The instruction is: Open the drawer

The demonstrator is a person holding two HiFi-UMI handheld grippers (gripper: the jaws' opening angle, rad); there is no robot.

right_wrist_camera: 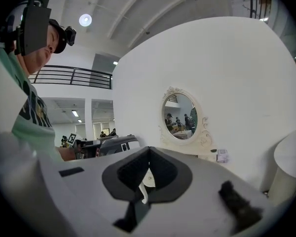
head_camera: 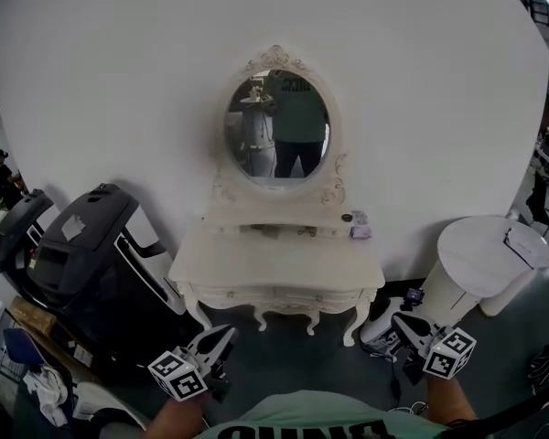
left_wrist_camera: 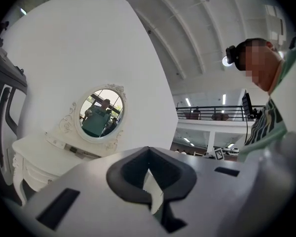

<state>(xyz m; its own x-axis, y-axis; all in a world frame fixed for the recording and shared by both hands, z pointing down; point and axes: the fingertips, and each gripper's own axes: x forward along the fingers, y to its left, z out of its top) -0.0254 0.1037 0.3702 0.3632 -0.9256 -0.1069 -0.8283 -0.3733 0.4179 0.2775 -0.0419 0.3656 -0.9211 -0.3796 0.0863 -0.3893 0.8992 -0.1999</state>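
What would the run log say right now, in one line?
white carved dressing-table drawer: closed, untouched | left gripper: shut, empty | right gripper: shut, empty

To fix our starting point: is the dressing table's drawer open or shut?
Shut: in the head view the drawer front lies flush along the front of the dressing table, with nothing pulled out.

Matt cream-painted dressing table [head_camera: 274,265] (glossy glass mirror [head_camera: 277,126]).
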